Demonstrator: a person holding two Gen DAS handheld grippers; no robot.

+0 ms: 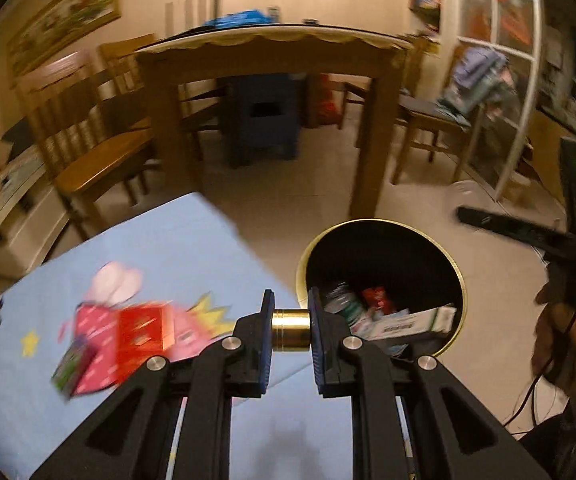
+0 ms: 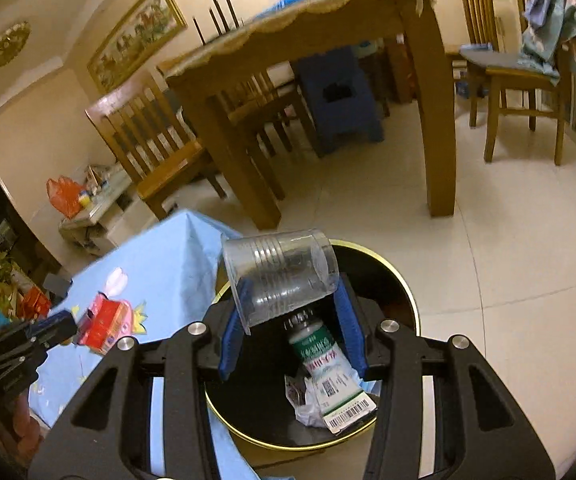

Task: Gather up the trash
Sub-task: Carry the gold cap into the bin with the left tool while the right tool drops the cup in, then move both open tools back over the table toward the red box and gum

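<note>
My right gripper [image 2: 288, 320] is clamped on the clear plastic cup [image 2: 280, 276] right over the bin [image 2: 403, 292], so I'd centre it, then release, while my left gripper [image 1: 291, 330] pinches a brass cylinder [image 1: 291, 330].

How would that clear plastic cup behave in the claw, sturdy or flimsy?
Probably flimsy: the cup looks thin and see-through, so a hard squeeze might buckle it. Likely very light. Round and ribbed, lying tilted between the right claw's fingers above the bin, it could slip.
</note>
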